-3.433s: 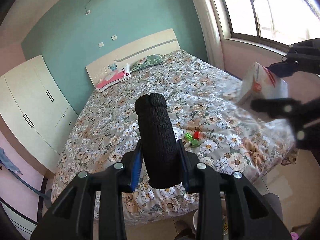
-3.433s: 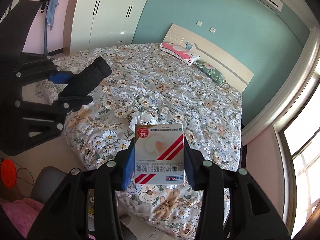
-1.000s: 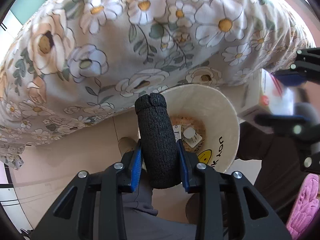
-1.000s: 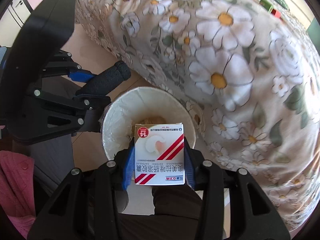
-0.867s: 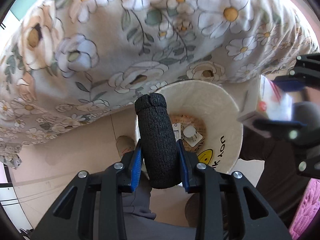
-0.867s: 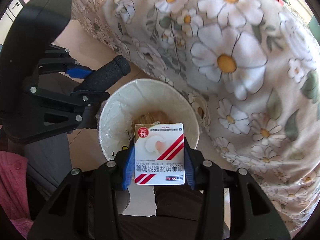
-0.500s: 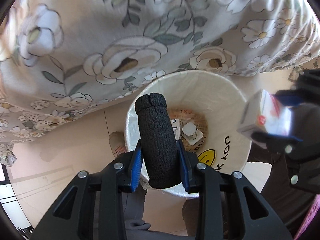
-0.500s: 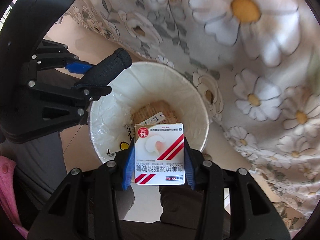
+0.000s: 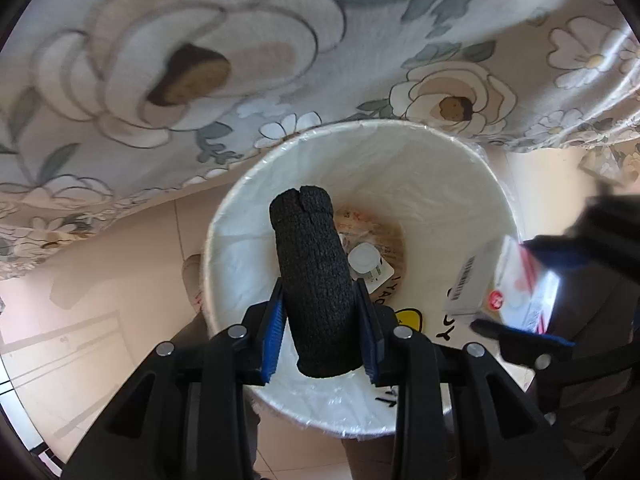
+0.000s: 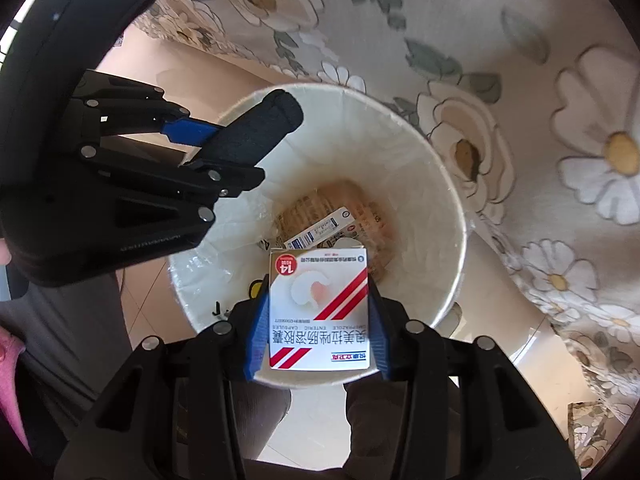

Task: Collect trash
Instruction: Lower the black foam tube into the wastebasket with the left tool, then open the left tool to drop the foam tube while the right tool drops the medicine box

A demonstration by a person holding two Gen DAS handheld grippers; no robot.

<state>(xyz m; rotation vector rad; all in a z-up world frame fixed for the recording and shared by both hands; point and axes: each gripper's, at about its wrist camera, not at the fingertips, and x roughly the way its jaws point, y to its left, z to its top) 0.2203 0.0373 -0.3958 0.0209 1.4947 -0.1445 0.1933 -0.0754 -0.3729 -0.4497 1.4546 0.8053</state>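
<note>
Above a lined white trash bin (image 10: 436,184) on the floor by the bed's edge, the left hand-held gripper (image 9: 320,312) pinches a black foam cylinder (image 9: 312,276), soft and grippy, held mid-length. The right hand-held gripper (image 10: 318,320) pinches a medicine box (image 10: 320,312), a light, crushable carton, by its sides.

bin (image 9: 460,168) mouth open below me | bedspread (image 9: 200,60) overhangs far rim | litter (image 10: 340,216) only at bottom | floor (image 9: 80,280) left free
</note>
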